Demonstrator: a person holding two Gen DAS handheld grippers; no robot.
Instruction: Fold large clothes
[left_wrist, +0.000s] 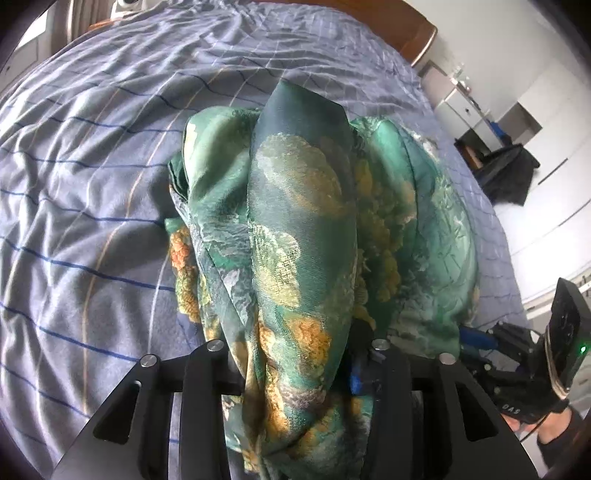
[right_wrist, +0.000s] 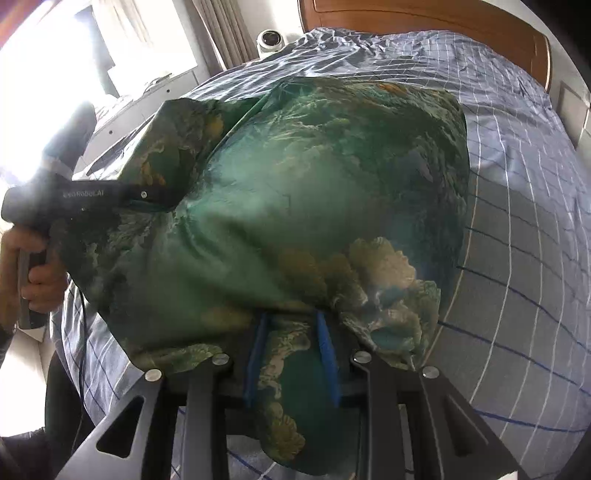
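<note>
A large green silky garment (left_wrist: 303, 206) with orange and cream flower print lies bunched on the bed, one fold rising as a ridge toward the far side. My left gripper (left_wrist: 295, 354) has that fabric draped between and over its fingers. Only its right blue pad (left_wrist: 355, 380) shows, and the cloth hangs loosely beside it, so the jaws stand open. In the right wrist view the garment (right_wrist: 295, 192) spreads wide. My right gripper (right_wrist: 291, 332) is shut on its near edge, with fabric filling the space between both blue pads (right_wrist: 258, 362). The left gripper (right_wrist: 155, 197) reaches under the cloth's left corner.
The bed has a blue-grey checked sheet (left_wrist: 92, 221) and a wooden headboard (right_wrist: 424, 22) at the far end. A person's hand (right_wrist: 40, 280) holds the left tool. White cabinets (left_wrist: 461, 107) and a black bag (left_wrist: 509, 173) stand to the right of the bed.
</note>
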